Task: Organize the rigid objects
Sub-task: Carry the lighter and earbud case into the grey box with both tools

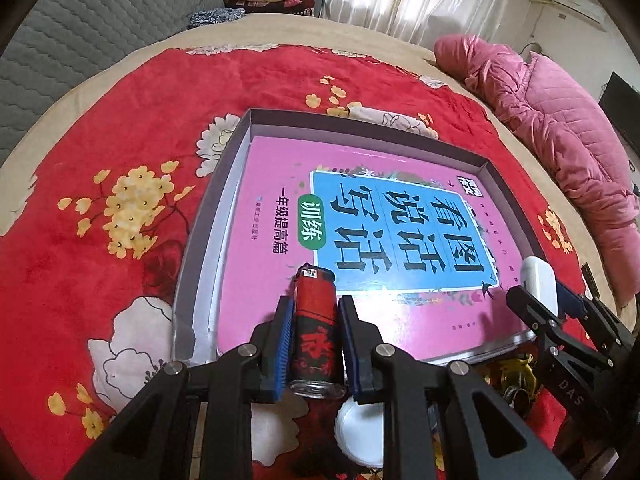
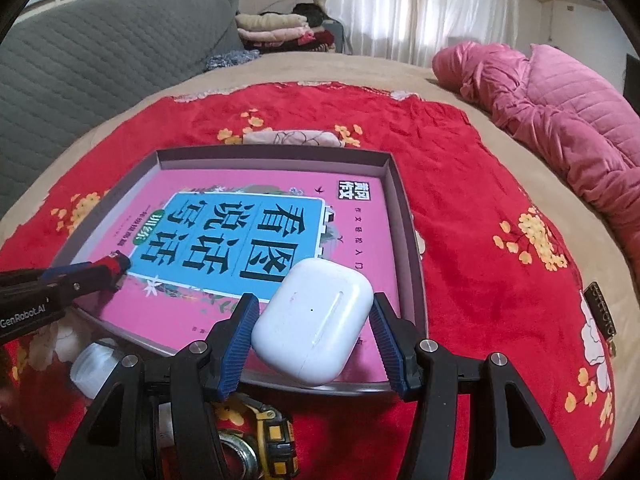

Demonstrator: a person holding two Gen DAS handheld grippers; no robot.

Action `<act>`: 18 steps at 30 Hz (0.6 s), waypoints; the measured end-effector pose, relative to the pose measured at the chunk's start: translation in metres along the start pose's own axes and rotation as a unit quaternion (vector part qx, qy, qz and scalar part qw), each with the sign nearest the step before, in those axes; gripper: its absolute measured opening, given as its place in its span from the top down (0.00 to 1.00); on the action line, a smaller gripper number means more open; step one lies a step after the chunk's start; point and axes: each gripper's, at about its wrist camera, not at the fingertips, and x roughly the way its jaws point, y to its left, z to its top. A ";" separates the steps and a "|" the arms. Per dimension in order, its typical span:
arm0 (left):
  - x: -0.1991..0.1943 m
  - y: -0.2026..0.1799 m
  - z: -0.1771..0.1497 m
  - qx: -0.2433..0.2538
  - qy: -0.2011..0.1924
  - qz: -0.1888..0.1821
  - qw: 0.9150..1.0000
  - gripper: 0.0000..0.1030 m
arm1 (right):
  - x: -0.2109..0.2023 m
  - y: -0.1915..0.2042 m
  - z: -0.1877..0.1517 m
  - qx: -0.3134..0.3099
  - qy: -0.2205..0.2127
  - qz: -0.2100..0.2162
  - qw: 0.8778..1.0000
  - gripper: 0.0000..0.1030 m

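Over the box (image 1: 224, 196) holding a pink book (image 1: 260, 264), my left gripper (image 1: 314, 312) clamps a red lighter (image 1: 314, 320) and my right gripper (image 2: 312, 320) a white earbud case (image 2: 312, 320), neither yet released; a tape measure (image 2: 276, 436) remains outside.

We are looking across a bed spread with a red floral blanket (image 1: 120, 240) over a tan cover (image 2: 320, 68). A grey quilted headboard (image 2: 100, 48) is standing at left, and daylight is glowing through white curtains (image 2: 420, 4) behind a pink quilt (image 1: 552, 128).
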 end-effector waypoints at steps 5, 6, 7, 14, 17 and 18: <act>0.003 0.003 0.003 -0.005 -0.001 0.001 1.000 0.77 | 0.008 -0.002 -0.001 0.002 0.020 -0.004 1.000 0.43; 0.004 0.004 0.003 -0.007 0.000 0.002 1.000 0.77 | 0.010 -0.002 -0.001 0.005 0.024 -0.005 1.000 0.43; 0.006 0.005 0.004 -0.009 0.002 0.002 1.000 0.77 | 0.010 -0.003 -0.001 0.008 0.025 -0.003 1.000 0.43; 0.011 0.007 0.007 -0.013 0.004 0.014 1.000 0.78 | 0.019 -0.003 0.005 0.003 0.041 -0.018 0.999 0.43; 0.010 0.007 0.006 -0.009 0.003 0.012 1.000 0.78 | 0.020 -0.003 0.005 0.009 0.048 -0.008 0.999 0.43; 0.010 0.008 0.006 -0.010 0.003 0.010 1.000 0.78 | 0.020 -0.003 0.005 0.010 0.050 -0.004 0.999 0.43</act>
